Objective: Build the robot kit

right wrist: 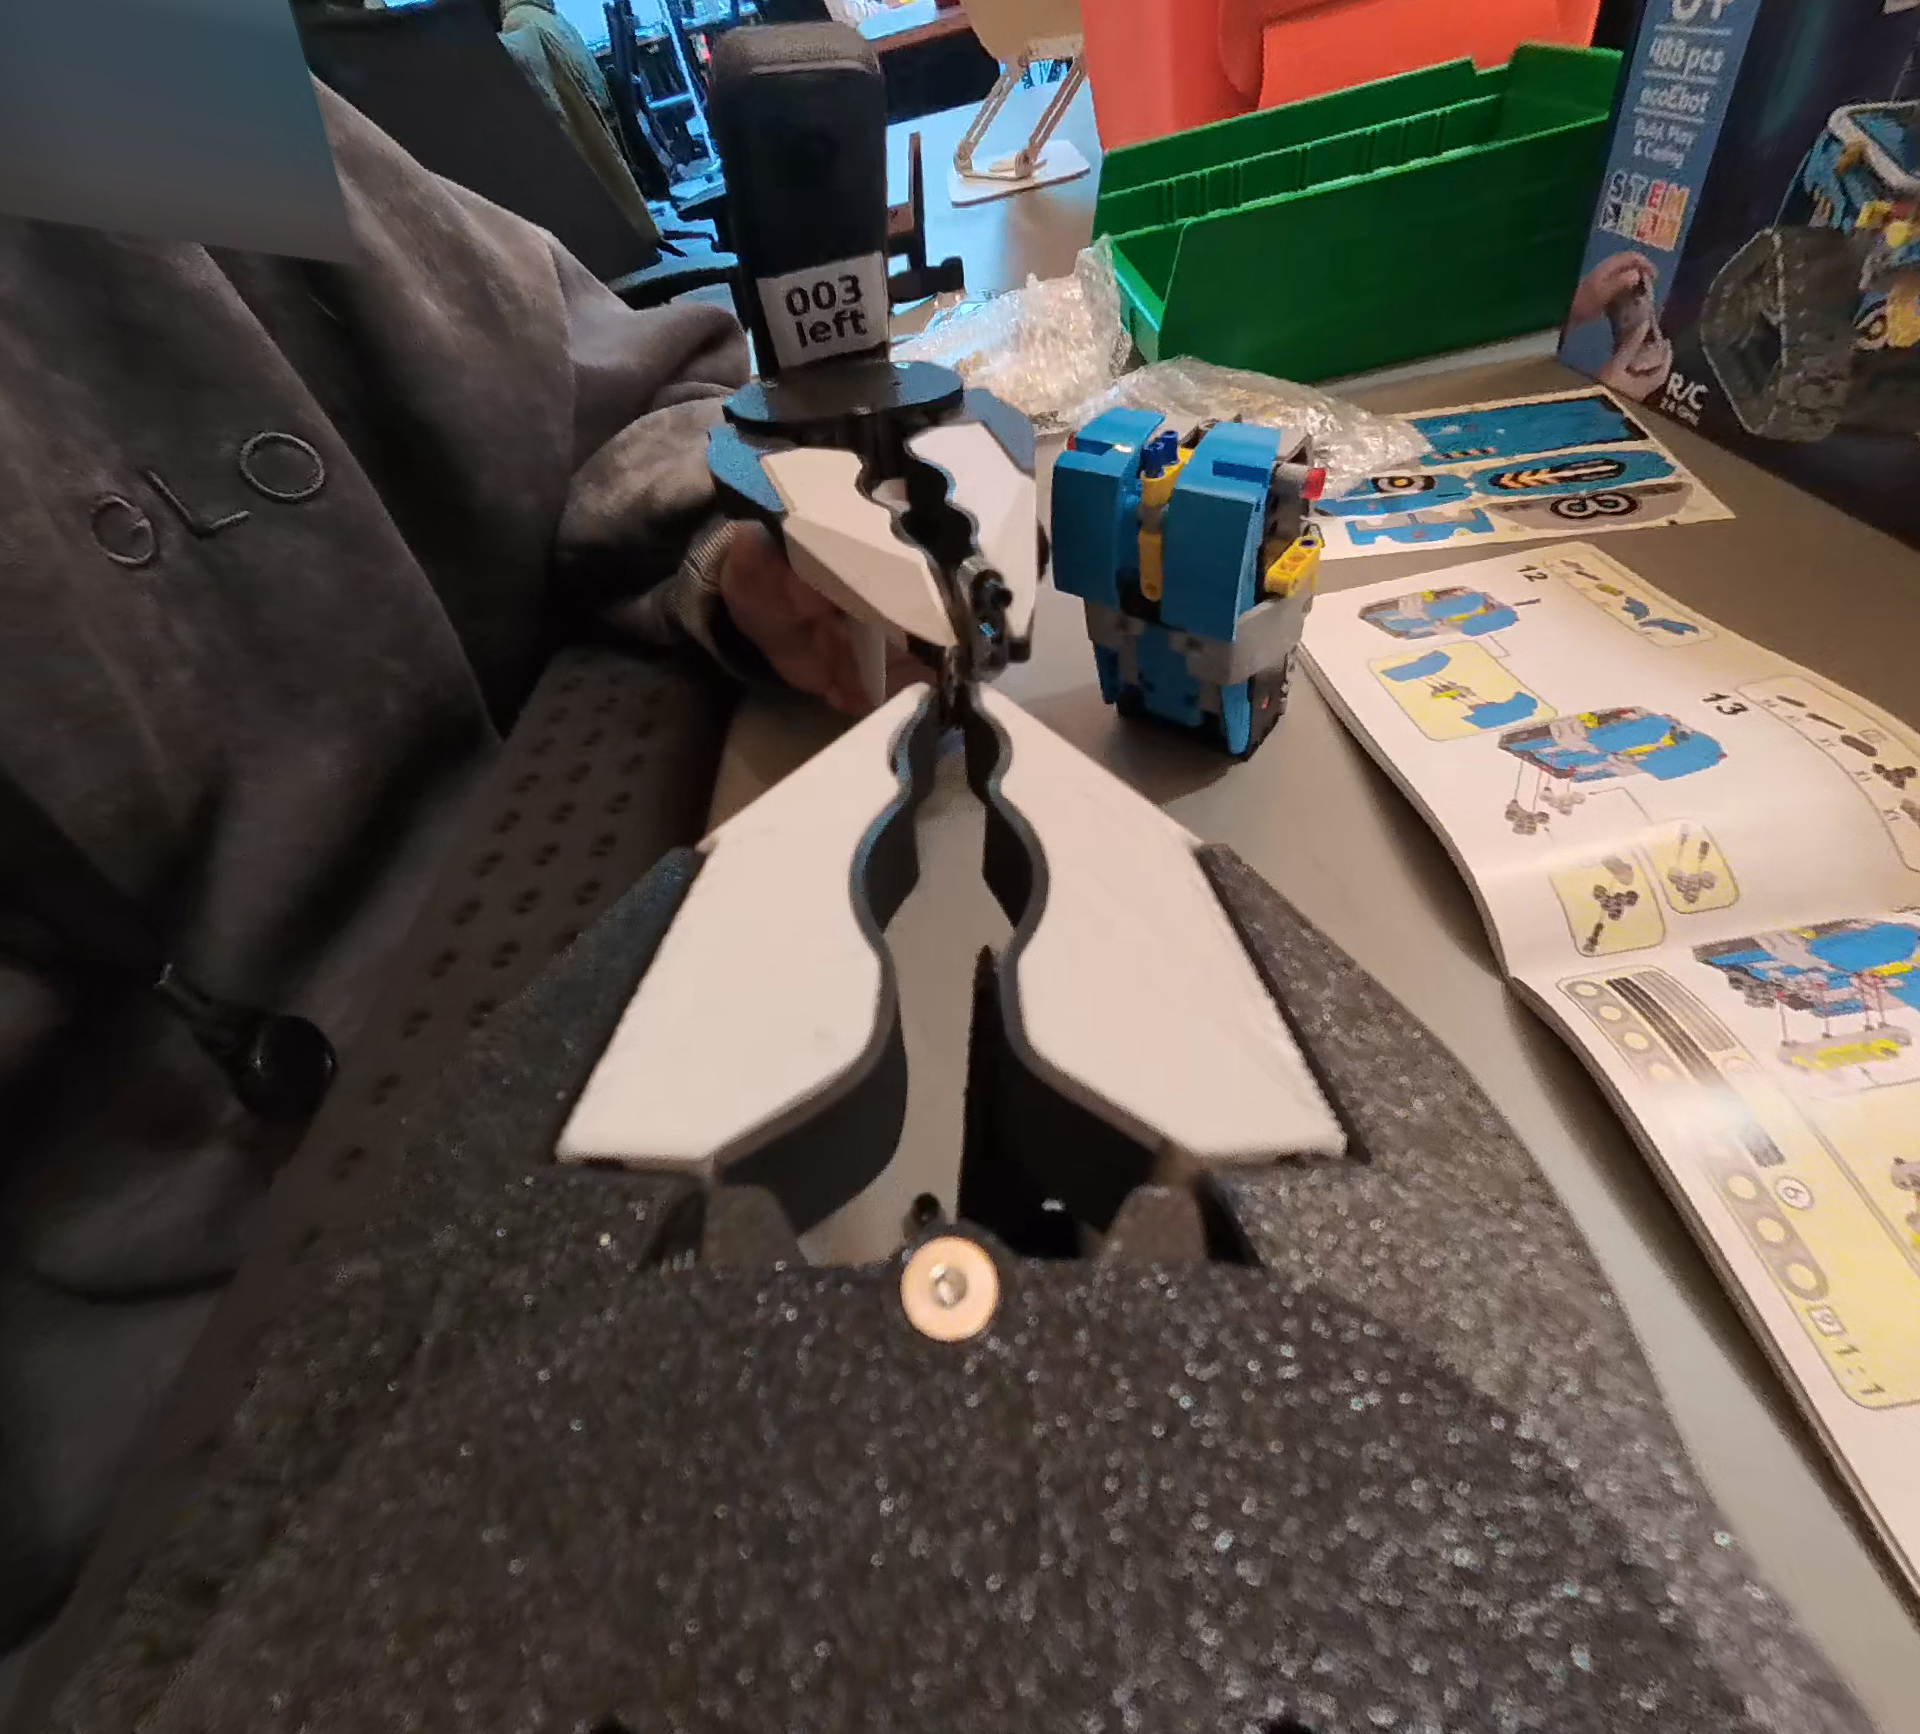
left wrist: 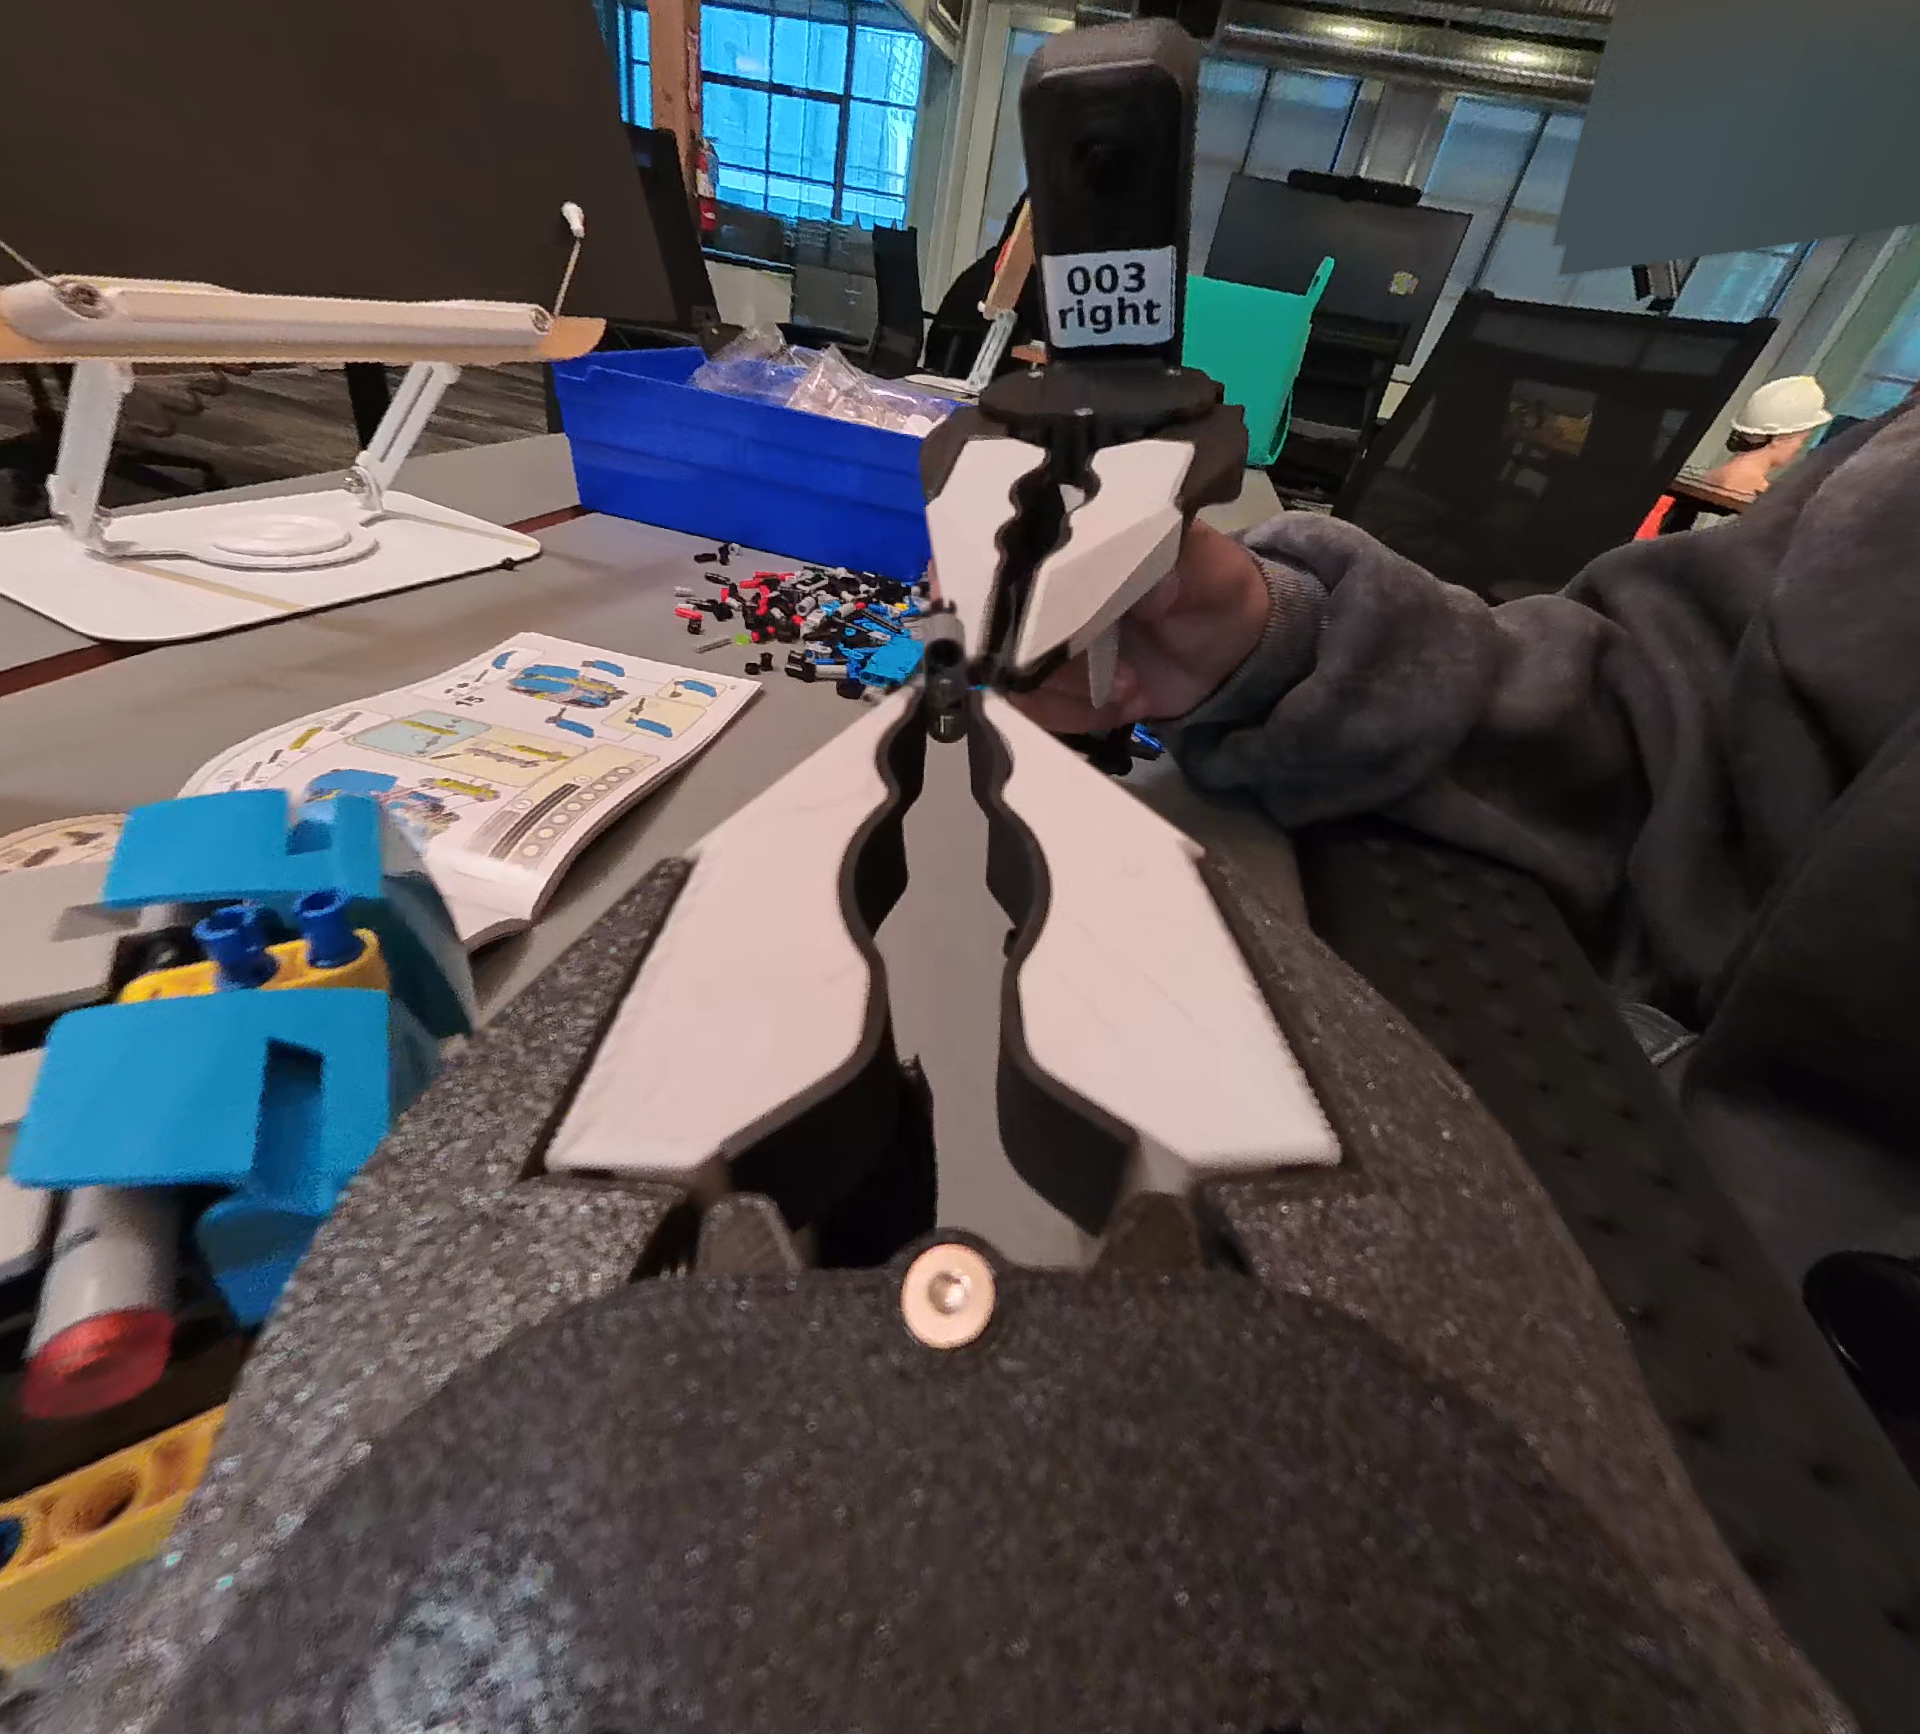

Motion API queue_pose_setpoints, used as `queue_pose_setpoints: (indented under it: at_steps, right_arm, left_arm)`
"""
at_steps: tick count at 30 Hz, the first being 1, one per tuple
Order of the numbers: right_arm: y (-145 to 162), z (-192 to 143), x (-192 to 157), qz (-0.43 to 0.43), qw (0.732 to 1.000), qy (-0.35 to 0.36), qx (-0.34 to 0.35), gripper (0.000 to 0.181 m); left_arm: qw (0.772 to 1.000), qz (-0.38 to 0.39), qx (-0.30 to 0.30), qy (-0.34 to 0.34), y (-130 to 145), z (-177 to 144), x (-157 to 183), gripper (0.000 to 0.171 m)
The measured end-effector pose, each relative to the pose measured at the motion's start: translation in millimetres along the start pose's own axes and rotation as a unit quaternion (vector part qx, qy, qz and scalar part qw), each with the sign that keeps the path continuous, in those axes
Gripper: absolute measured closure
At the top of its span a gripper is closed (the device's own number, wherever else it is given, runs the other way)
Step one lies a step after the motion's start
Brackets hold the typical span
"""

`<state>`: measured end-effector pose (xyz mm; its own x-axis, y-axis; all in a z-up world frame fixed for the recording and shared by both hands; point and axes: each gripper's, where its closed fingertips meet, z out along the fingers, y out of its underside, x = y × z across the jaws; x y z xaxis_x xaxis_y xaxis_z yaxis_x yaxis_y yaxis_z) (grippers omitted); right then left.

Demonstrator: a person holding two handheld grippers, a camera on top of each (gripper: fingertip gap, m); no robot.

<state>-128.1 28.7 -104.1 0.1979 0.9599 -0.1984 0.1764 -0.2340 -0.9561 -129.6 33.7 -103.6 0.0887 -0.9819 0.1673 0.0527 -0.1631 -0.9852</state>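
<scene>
My left gripper (left wrist: 943, 716) is shut on a small black connector part (left wrist: 943, 692), held above the grey table; the part also shows in the right wrist view (right wrist: 987, 614). My right gripper (right wrist: 951, 710) faces it tip to tip, with its jaws closed. A tiny blue pin (left wrist: 977, 691) shows at its tips against the black part; it is hidden in the right gripper's own view. A blue, yellow and grey brick model (right wrist: 1174, 583) stands on the table just right of the two tips, and shows blurred at the left in the left wrist view (left wrist: 239, 1009).
An open instruction booklet (right wrist: 1662, 853) lies beside the model. A pile of small loose parts (left wrist: 810, 614) sits before a blue bin (left wrist: 727, 448). A green bin (right wrist: 1351, 230), a kit box (right wrist: 1766, 126), a sticker sheet (right wrist: 1507, 479) and plastic bags (right wrist: 1039, 334) stand behind. A white stand (left wrist: 260, 541) is at the far left. The grippers are tip to tip, or close to it.
</scene>
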Motion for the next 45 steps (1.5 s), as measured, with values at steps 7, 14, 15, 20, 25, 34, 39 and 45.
queue_pose_setpoints:
  at_steps: [7, 14, 15, 20, 25, 34, 39, 45]
  right_arm:
    - [9, 5, 2, 0.012, 1.0, 0.002, -0.02, 0.177]
    - [21, 14, 2, 0.01, 0.999, 0.003, -0.047, 0.178]
    - [21, 14, 2, 0.011, 0.999, 0.002, -0.046, 0.178]
    - [16, 14, -1, -0.001, 0.999, 0.002, -0.036, 0.178]
    - [7, 13, -9, -0.043, 0.999, 0.002, -0.017, 0.178]
    - [-2, 10, -20, -0.097, 0.995, 0.004, 0.0, 0.181]
    - [5, 10, -11, -0.098, 0.994, 0.026, -0.026, 0.181]
    - [29, 14, 14, -0.033, 0.996, 0.047, -0.072, 0.181]
  left_arm:
    - [1.0, 0.0, -0.011, 0.002, 5, 2, 1, 0.164]
    - [1.0, 0.004, -0.021, 0.011, 9, 4, 4, 0.164]
    - [1.0, 0.002, -0.02, 0.012, 9, 5, 5, 0.164]
    - [1.0, -0.009, -0.009, 0.022, 5, 4, 7, 0.164]
    - [0.991, -0.107, 0.025, 0.078, -4, 1, 13, 0.164]
    - [0.975, -0.164, 0.047, 0.145, -13, -1, 27, 0.165]
    - [0.979, -0.158, 0.035, 0.127, -7, 1, 20, 0.165]
    - [0.987, -0.114, 0.017, 0.114, -1, 3, 22, 0.165]
